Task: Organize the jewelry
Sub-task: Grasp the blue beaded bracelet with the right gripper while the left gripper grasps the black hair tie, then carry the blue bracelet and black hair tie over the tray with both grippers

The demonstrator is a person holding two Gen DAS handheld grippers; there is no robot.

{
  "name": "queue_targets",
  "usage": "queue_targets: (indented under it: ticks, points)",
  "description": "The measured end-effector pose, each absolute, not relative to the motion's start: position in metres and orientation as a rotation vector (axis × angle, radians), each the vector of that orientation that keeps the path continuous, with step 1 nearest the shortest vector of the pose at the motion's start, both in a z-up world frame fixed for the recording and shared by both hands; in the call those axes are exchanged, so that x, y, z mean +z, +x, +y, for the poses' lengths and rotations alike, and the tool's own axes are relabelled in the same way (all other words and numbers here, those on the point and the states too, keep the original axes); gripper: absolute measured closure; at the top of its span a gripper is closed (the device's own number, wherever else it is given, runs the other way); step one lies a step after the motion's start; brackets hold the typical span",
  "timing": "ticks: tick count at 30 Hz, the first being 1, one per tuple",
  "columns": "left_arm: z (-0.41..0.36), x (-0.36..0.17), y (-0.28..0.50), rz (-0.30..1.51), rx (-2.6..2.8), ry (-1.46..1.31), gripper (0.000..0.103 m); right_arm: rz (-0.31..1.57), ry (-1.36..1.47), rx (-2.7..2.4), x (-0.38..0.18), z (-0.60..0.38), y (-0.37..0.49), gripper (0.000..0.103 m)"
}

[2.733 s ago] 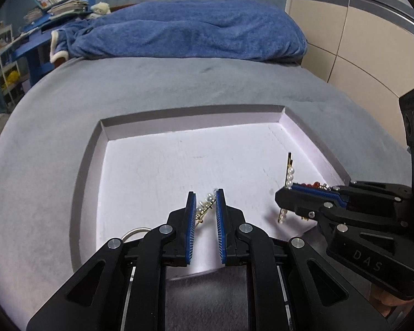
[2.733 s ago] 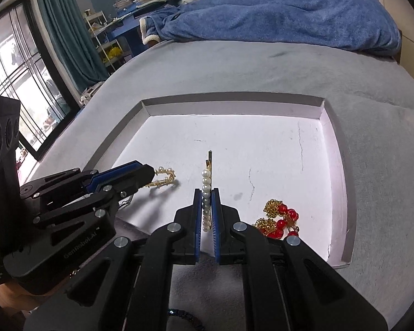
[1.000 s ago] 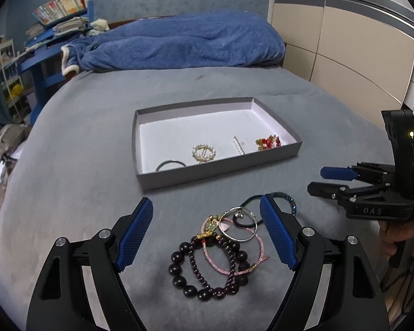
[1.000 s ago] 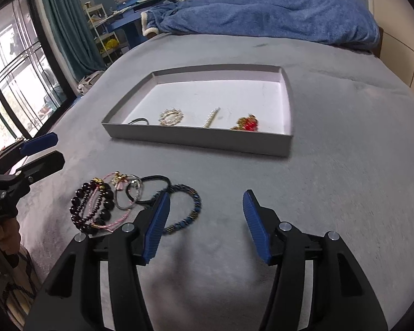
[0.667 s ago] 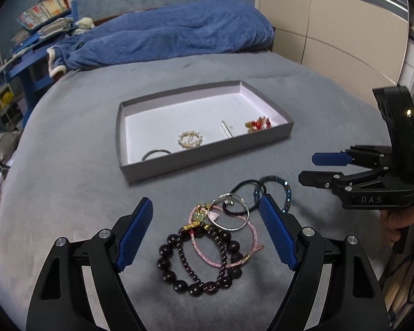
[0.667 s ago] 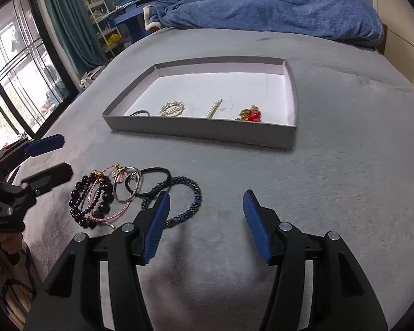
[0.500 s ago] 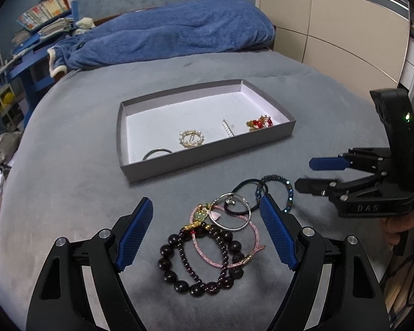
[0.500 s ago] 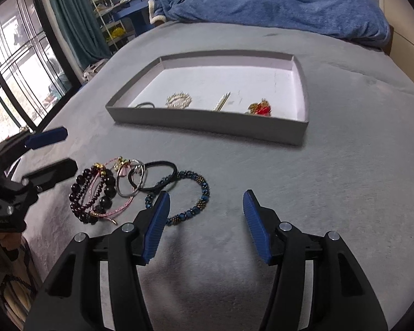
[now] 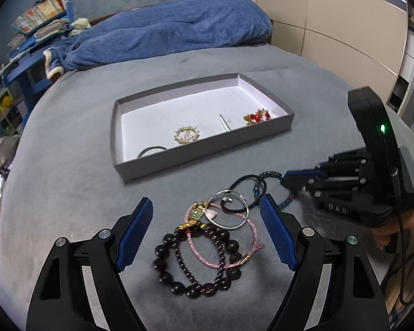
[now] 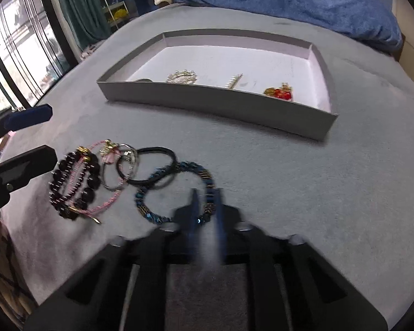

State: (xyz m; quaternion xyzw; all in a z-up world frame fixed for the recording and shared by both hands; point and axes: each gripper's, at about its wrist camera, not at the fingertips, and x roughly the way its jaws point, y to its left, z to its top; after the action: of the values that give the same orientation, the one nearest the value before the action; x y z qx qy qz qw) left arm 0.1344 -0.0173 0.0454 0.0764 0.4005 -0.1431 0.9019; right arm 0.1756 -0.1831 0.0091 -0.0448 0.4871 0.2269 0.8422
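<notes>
A grey tray [image 9: 207,149] on the bed holds a pearl ring brooch [image 9: 186,135], a pearl hairpin [image 9: 224,122], a red and gold piece [image 9: 256,116] and a thin ring [image 9: 151,150]. In front of it lie dark bead bracelets [image 9: 196,262], a pink cord bracelet [image 9: 226,245], a silver bangle [image 9: 229,212], a black hair tie [image 9: 247,190] and a blue bead bracelet [image 10: 204,172]. My left gripper [image 9: 205,202] hangs wide open above this pile. My right gripper [image 10: 207,195] is blurred; its jaws are closing on the blue bracelet's near-right rim.
The grey bedcover [image 9: 69,193] spreads all round the tray. A blue blanket [image 9: 165,33] lies heaped at the far end. Beige wardrobe doors [image 9: 331,27] stand to the right, and a window [image 10: 13,55] and shelves to the left.
My right gripper has dropped toward the pile and its jaws have come together on the blue bead bracelet. The left gripper has stayed wide open above the bracelets.
</notes>
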Motion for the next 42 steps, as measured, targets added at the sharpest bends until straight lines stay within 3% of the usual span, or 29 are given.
queue_targets:
  ticks: [8,15,24,32,34,42]
  points:
    - [-0.05,0.033,0.142,0.814,-0.384,0.243,0.023,1.0,-0.042,0.359,0.021,-0.225,0.177,0.096]
    - [-0.074,0.016,0.155,0.841,-0.446,0.32,0.045,1.026,-0.011,0.343,0.014,-0.239,0.182,0.096]
    - [-0.101,-0.004,0.162,0.852,-0.502,0.423,0.049,1.049,0.014,0.358,0.007,-0.233,0.191,0.095]
    - [-0.102,-0.015,0.172,0.91,-0.512,0.412,0.072,1.051,0.002,0.366,0.005,-0.229,0.192,0.089]
    - [-0.101,-0.013,0.172,0.916,-0.515,0.399,0.097,1.048,-0.007,0.368,0.005,-0.227,0.191,0.089]
    - [-0.086,0.018,0.174,0.811,-0.479,0.311,0.099,1.029,-0.002,0.405,0.009,-0.223,0.188,0.096]
